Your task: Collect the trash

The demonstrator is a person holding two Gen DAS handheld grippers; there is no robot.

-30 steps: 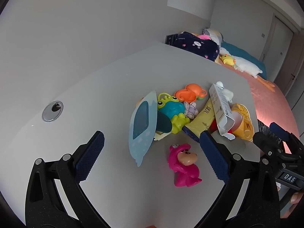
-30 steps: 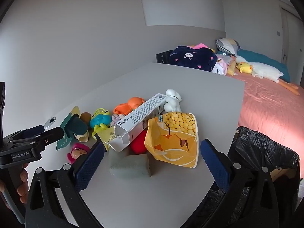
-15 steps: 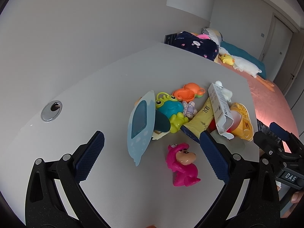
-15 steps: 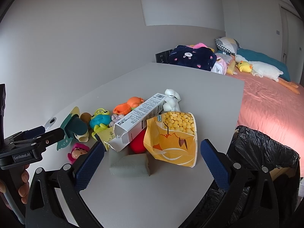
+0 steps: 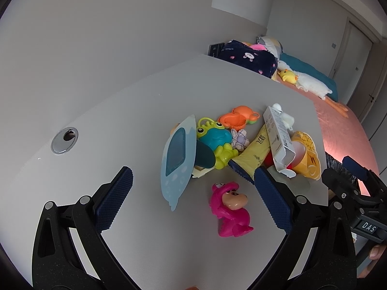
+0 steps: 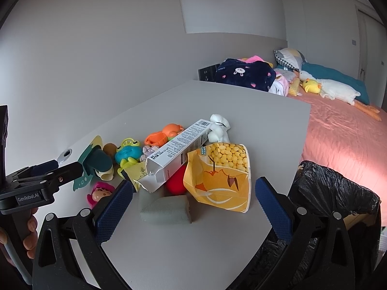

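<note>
Low in the left wrist view, left gripper (image 5: 191,188) with jaws spread wide and empty above the white desk (image 5: 121,111); just past its fingers, pink toy figure (image 5: 229,209) lower centre. Low in the right wrist view, right gripper (image 6: 193,203) likewise gaping, nothing held; between its fingers, grey-green pouch (image 6: 167,210) flat on the desk. Just beyond, yellow snack bag (image 6: 222,176) right of centre, touching red object (image 6: 176,181) partly hidden beneath. Across both, long white carton (image 6: 179,149) lying tilted, open end toward the camera. Left of it, crumpled yellow wrapper (image 5: 254,152), blue-green frog toy (image 6: 128,154), orange crab toy (image 6: 164,134); white plush (image 6: 219,126) at the carton's far end. At lower right of the frame, beside the desk edge, black bin bag (image 6: 336,193). Farther right, pink bed (image 6: 343,140) with white goose plush (image 6: 338,89).
</note>
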